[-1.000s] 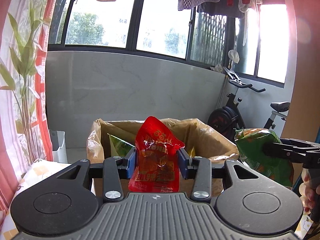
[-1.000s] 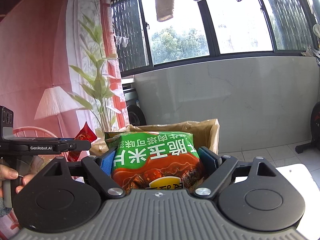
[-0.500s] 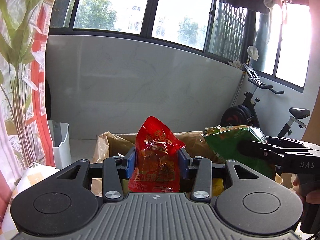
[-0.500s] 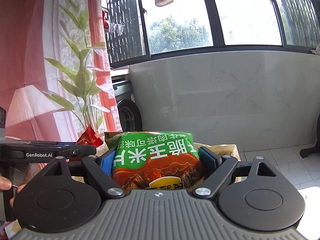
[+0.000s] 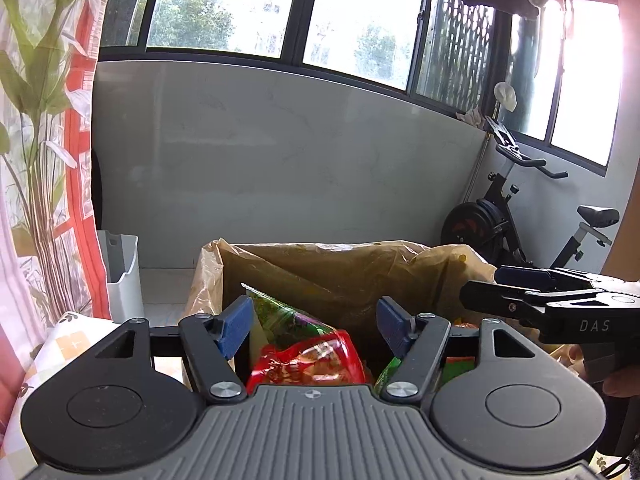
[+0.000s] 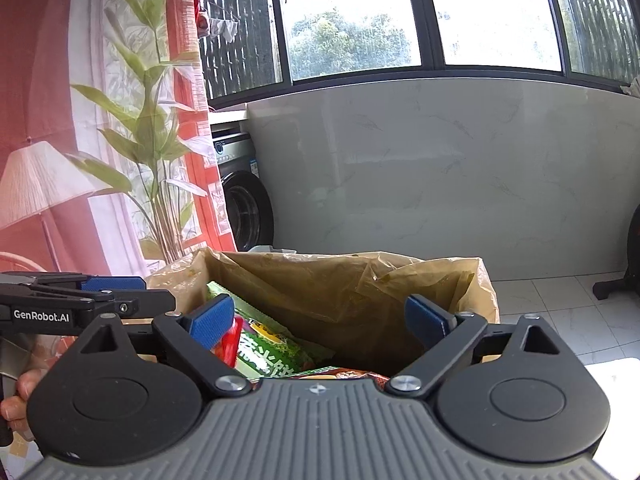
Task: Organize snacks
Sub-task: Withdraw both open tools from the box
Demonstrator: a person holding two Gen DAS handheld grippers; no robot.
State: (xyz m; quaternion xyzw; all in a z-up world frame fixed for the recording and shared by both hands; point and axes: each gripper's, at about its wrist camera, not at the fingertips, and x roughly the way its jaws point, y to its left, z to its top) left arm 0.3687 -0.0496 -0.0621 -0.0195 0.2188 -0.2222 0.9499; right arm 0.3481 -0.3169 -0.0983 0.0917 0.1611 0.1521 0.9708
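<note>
A cardboard box lined with a brown plastic bag (image 5: 344, 268) (image 6: 360, 292) stands right ahead. The red snack packet (image 5: 308, 360) (image 6: 230, 344) lies loose in it, below my left gripper (image 5: 315, 328), whose jaws are opening with the blue pads clear of the packet. A green packet (image 5: 280, 316) (image 6: 268, 348) lies in the box too. My right gripper (image 6: 320, 320) hangs over the box, jaws opening, with the green corn-snack packet (image 6: 340, 372) dropped just under it and untouched by the pads. Each view shows the other gripper from the side (image 5: 484, 286) (image 6: 156, 292).
An exercise bike (image 5: 520, 216) stands at the right by the grey wall. A white bin (image 5: 122, 272) sits on the floor to the left, beside a red patterned curtain (image 5: 44, 160). A washing machine (image 6: 244, 204) is behind the box. A patterned tablecloth (image 5: 68, 340) lies at lower left.
Both grippers have opened and let go. The red packet and the green corn-snack packet have dropped from between the pads into the box.
</note>
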